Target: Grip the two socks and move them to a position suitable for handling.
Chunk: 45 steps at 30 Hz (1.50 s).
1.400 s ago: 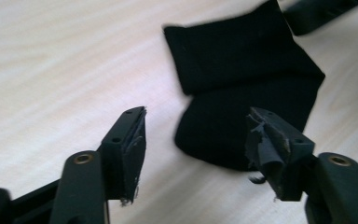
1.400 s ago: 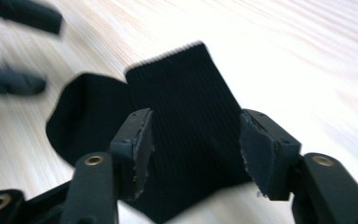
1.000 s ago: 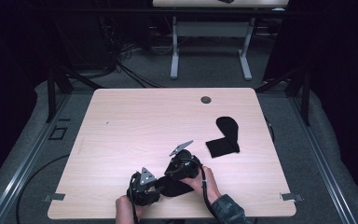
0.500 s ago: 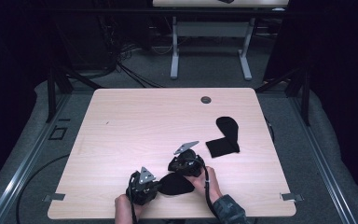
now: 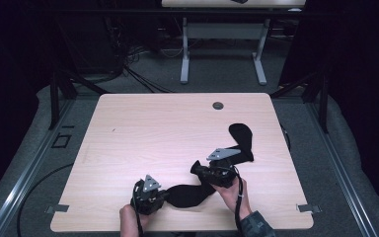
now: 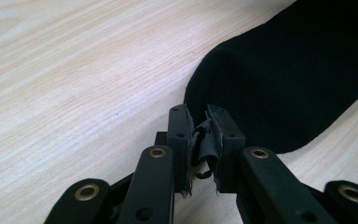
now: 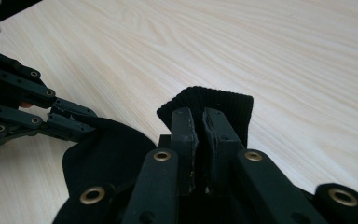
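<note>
Near the table's (image 5: 143, 128) front edge, a little right of its middle, a black sock (image 5: 185, 195) lies stretched between two hand-held grippers. At the sock's left end the left gripper (image 5: 162, 196) sits low over the wood, the person's left hand (image 5: 128, 219) behind it at the very edge. Its jaws have just been closing, and in the left gripper view (image 6: 200, 140) they are clamped on a small fold of the sock's rounded end, while the rest of the fabric (image 6: 289, 74) spreads away flat on the tabletop. Farther from the front edge and to the right, the right gripper (image 5: 197, 169) holds the sock's other end, with the right hand (image 5: 232, 190) wrapped around its body. Its jaws have also just been closing; in the right gripper view (image 7: 200, 123) they pinch the ribbed cuff (image 7: 214, 100), which stands up past the jaw tips clear of the wood. That same view shows the left gripper (image 7: 72, 123) across the sock, biting the far end of the fabric. A second black sock (image 5: 242, 140) lies by itself toward the table's right edge, just beyond the right gripper. A small round grommet (image 5: 218, 105) sits near the back edge.
</note>
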Tool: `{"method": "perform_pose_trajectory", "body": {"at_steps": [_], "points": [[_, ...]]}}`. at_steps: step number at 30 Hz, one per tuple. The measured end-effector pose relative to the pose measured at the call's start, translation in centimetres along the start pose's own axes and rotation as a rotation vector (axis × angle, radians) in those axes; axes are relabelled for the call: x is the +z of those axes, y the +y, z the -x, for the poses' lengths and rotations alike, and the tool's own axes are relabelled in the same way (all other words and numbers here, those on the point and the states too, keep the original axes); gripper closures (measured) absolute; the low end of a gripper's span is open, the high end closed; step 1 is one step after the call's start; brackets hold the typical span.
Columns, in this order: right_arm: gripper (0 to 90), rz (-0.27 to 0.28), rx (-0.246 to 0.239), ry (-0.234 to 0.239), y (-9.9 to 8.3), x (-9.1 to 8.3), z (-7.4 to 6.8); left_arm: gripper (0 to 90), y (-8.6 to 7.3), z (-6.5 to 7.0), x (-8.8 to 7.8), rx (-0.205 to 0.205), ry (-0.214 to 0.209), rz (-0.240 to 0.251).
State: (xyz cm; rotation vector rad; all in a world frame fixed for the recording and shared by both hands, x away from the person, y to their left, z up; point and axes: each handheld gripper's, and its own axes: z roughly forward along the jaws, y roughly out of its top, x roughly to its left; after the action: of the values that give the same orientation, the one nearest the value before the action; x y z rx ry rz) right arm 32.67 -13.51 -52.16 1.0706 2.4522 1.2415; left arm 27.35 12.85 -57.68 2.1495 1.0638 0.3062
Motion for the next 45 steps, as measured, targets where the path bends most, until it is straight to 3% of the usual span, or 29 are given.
{"method": "perform_pose_trajectory", "body": {"at_steps": [4,15,21,27,29,32,34,37,38,42,45], "points": [[82.8,0.042,-0.004,-0.011,-0.5,-1.8,0.3,79.7,-0.1,-0.2,-0.2,-0.003,0.028,-0.002],[82.4,0.076,0.034,-0.06,-3.3,-4.2,1.2,79.6,-0.4,-0.5,-0.4,-0.024,0.032,0.004],[81.5,0.065,0.053,-0.088,-5.1,-5.0,1.5,78.5,-0.8,-0.8,-0.8,-0.039,0.038,0.015],[79.7,0.054,0.062,-0.118,-7.7,-5.7,1.9,76.9,-1.2,-0.9,-1.2,-0.022,0.058,0.009],[78.2,0.035,0.072,-0.125,-8.6,-5.9,2.2,74.3,-1.3,-0.9,-1.3,-0.028,0.06,0.008],[76.2,0.026,0.098,-0.14,-9.5,-6.4,2.7,61.7,-1.3,-1.2,-1.6,-0.037,0.069,0.0],[74.2,0.021,0.089,-0.153,-9.7,-6.9,3.0,49.6,-1.5,-1.4,-2.0,-0.048,0.071,0.022],[67.8,0.024,0.052,-0.153,-9.3,-7.1,3.2,40.3,-1.6,-1.6,-2.8,-0.033,0.077,0.045],[65.6,0.002,0.03,-0.148,-9.1,-7.3,3.2,40.0,-1.7,-1.7,-3.1,-0.026,0.069,0.054],[57.1,-0.035,-0.052,-0.127,-8.3,-6.8,3.2,36.8,-1.6,-1.5,-4.1,0.04,0.046,0.087],[52.6,-0.066,-0.1,-0.097,-7.9,-6.1,3.1,37.3,-1.5,-0.9,-4.2,0.121,0.024,0.091]]}}
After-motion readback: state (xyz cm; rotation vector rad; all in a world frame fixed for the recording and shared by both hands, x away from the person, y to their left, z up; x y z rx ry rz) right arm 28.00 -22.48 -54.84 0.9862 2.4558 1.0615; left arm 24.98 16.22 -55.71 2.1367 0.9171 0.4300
